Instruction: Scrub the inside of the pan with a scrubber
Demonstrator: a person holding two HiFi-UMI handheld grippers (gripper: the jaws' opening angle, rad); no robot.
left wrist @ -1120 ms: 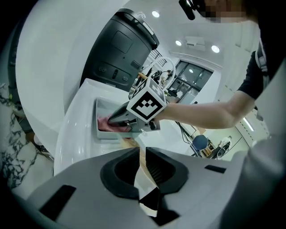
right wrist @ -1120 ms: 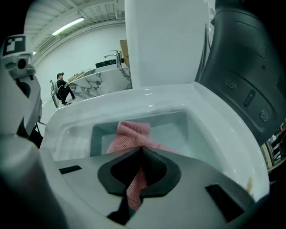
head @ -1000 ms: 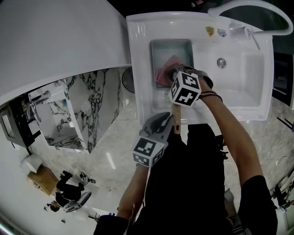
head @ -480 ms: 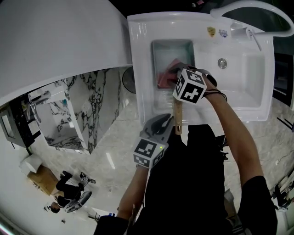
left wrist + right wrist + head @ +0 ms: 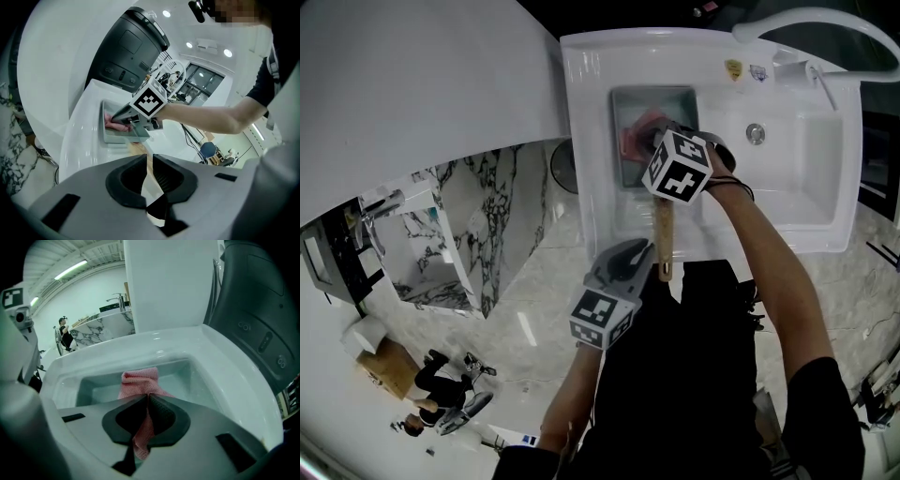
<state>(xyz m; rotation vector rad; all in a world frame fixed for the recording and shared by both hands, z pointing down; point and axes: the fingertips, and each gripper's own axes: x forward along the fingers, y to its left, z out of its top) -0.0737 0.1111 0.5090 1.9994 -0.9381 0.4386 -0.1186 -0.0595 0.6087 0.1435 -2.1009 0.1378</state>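
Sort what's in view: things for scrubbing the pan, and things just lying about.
For the job: pan, its wooden handle, pink scrubber.
Just lying about: faucet, sink drain, marble counter.

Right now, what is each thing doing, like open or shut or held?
pan: flat on the white counter, pink scrubber inside.
pink scrubber: bunched up, pinched between jaws.
right gripper: jaws closing on the pink scrubber.
left gripper: shut on the pan's wooden handle.
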